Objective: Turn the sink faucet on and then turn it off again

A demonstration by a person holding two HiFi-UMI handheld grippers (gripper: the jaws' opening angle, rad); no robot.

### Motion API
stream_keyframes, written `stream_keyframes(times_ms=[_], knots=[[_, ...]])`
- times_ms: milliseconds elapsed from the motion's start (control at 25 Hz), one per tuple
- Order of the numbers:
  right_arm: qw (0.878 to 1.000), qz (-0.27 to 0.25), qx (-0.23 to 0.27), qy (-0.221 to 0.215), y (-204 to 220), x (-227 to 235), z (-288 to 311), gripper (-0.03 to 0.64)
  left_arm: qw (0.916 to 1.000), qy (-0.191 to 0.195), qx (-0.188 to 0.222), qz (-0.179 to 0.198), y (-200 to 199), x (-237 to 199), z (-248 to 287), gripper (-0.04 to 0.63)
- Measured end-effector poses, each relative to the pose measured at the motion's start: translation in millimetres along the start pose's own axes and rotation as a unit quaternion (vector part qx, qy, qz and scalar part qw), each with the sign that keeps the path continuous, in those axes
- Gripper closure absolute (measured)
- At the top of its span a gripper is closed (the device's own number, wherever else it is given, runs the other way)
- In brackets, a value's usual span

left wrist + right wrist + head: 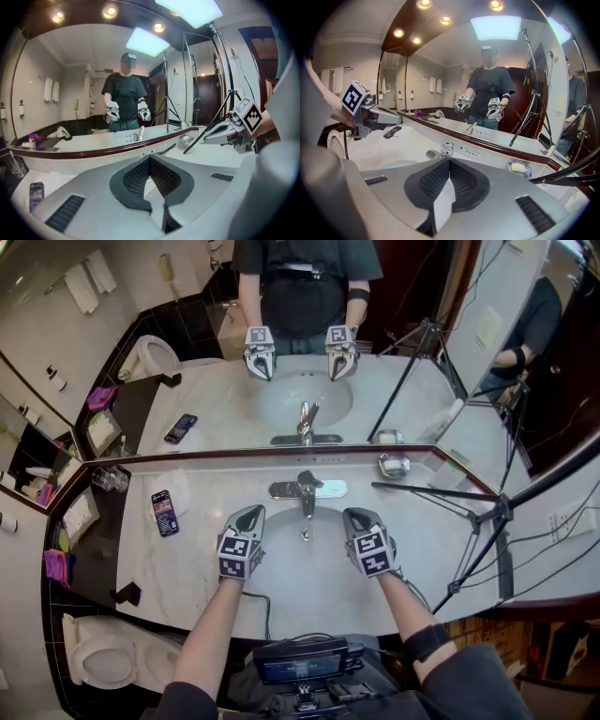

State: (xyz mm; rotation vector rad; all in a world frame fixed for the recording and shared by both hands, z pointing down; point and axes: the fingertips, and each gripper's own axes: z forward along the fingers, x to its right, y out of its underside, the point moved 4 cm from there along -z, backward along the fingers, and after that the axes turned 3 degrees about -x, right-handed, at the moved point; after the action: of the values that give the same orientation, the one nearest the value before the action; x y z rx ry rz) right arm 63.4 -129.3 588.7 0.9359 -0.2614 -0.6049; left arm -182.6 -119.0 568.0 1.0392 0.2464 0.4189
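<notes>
1. While neither claw touches it, the faucet (307, 491) stands at the back of the sink basin (305, 570), between the two grippers and just beyond their tips, with the mirror (300, 334) right behind it.
2. The left gripper (250, 513) hovers over the basin's left rim. Its own view shows the jaws pressed together with nothing between them.
3. The right gripper (354, 515) hovers over the right rim. Its jaws are also pressed together and empty, and its view looks past them at the faucet's chrome top.
4. No stream of water shows under the spout in the head view, though a thin one would be hard to see against the white basin.
5. As a judgement, the faucet looks off and nothing is gripped, so this is either before the turn-on or after the turn-off. These pictures cannot settle which.
6. If it is before, both steps remain: lift or swing the lever, then return it.
</notes>
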Motion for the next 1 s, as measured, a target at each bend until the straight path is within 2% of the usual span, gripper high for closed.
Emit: stream_keyframes(times_ms=[200, 440, 760, 840, 1000], knots=[[1.0, -0.001, 0.001, 0.003, -2.6, -1.0, -1.9, 0.594, 0.9985, -0.016, 0.015, -0.051, 16.2, -11.3, -19.9, 0.594], [1.0, -0.003, 0.002, 0.002, -4.0, -4.1, -2.4, 0.594, 0.9979, -0.028, 0.013, -0.056, 26.6, -13.2, -28.5, 0.594], [1.0, 0.001, -0.001, 0.002, -0.3, -2.2, 0.1, 0.594, 0.9988, -0.047, 0.009, -0.011, 21.8, -13.2, -18.1, 0.592], [1.0, 0.003, -0.002, 0.002, 2.0, -1.5, 1.4, 0.594, 0.999, -0.043, 0.007, 0.0, 16.6, -10.1, -11.9, 0.562], [1.0, 0.008, -0.007, 0.002, 7.6, 1.3, 3.8, 0.594, 0.9995, -0.025, 0.0, 0.021, 3.2, 1.8, 3.7, 0.544]])
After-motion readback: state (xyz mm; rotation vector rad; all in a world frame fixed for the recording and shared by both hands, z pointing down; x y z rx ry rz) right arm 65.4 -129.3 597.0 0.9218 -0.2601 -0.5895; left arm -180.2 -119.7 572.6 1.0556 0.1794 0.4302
